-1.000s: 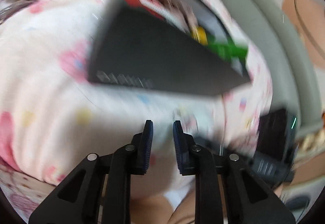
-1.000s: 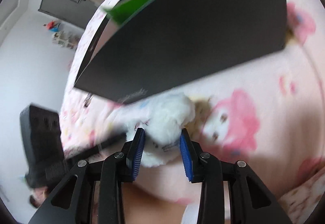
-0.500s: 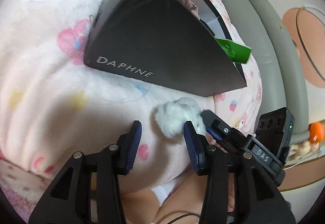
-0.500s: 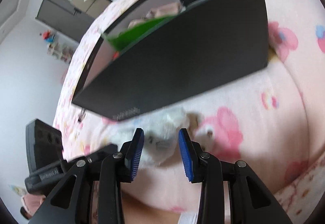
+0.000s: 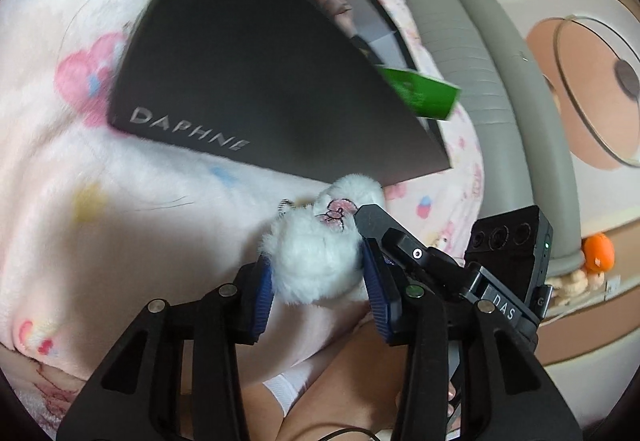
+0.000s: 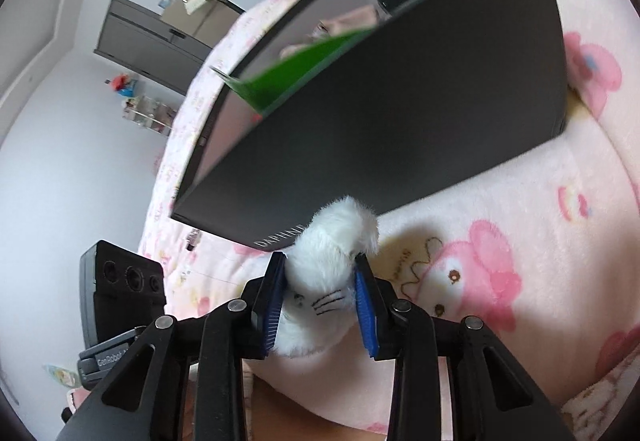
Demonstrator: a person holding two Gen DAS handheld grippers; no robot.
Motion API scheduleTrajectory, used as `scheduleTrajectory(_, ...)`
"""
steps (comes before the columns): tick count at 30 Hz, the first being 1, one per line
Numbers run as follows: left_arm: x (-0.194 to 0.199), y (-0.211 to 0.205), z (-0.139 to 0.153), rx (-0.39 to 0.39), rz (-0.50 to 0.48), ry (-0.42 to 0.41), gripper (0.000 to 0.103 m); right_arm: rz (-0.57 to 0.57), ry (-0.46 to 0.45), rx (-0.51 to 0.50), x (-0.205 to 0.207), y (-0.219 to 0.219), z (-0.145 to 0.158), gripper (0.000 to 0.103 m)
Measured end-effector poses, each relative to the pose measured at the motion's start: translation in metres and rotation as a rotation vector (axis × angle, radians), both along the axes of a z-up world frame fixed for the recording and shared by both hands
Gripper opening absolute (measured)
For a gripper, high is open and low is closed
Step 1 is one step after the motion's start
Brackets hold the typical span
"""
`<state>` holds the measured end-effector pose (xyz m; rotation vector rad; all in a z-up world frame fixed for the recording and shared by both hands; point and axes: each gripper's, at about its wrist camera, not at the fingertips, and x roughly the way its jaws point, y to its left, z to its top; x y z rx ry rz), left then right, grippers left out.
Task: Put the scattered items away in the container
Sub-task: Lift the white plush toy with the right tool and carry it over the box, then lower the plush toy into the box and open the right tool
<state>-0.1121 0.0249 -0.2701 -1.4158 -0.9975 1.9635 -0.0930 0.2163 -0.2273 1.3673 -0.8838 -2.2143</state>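
Note:
A small white fluffy plush toy (image 5: 316,253) with a pink embroidered face lies on the pink blanket just in front of the black "DAPHNE" box (image 5: 256,81). My right gripper (image 6: 320,301) is shut on the plush (image 6: 328,273). My left gripper (image 5: 318,295) has its blue pads on either side of the same plush, and whether they press it I cannot tell. The right gripper's finger (image 5: 384,233) touches the plush from the right in the left wrist view. The box (image 6: 400,129) is open on top, with a green card (image 6: 296,77) and other items inside.
The pink cartoon-print blanket (image 6: 500,241) covers the soft surface. A grey padded edge (image 5: 480,81) runs along the right. Beyond it lie a floor mat with a round wire ring (image 5: 592,81) and an orange toy (image 5: 598,251). A grey cabinet (image 6: 148,41) stands far off.
The right gripper closed on the white plush and lifted it slightly. My left gripper moved forward and right so its pads now flank the plush.

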Motion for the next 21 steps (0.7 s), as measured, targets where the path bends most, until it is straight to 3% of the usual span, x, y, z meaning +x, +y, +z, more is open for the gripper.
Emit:
scheduleTrajectory(5,0.002,0.012,0.016,0.005,-0.016,0.045,0.041,0.028,0.047,0.024,0.004,-0.001,0.017,0.030)
scheduleTrajectory(10,-0.008,0.028,0.067,-0.047,-0.030,0.158,0.040,0.041,0.162,0.067,0.008,-0.001,0.052,0.030)
scheduleTrajectory(13,-0.017,-0.001,0.096,-0.053,-0.036,0.219,0.040,0.047,0.224,0.053,-0.009,0.012,0.080,0.030)
scheduleTrajectory(17,-0.063,0.011,0.110,-0.082,-0.016,0.225,0.040,0.057,0.266,0.082,-0.046,0.031,0.102,0.030)
scheduleTrajectory(21,-0.107,0.028,0.098,-0.156,-0.007,0.178,0.040,0.063,0.201,0.160,-0.094,0.032,0.096,0.030)
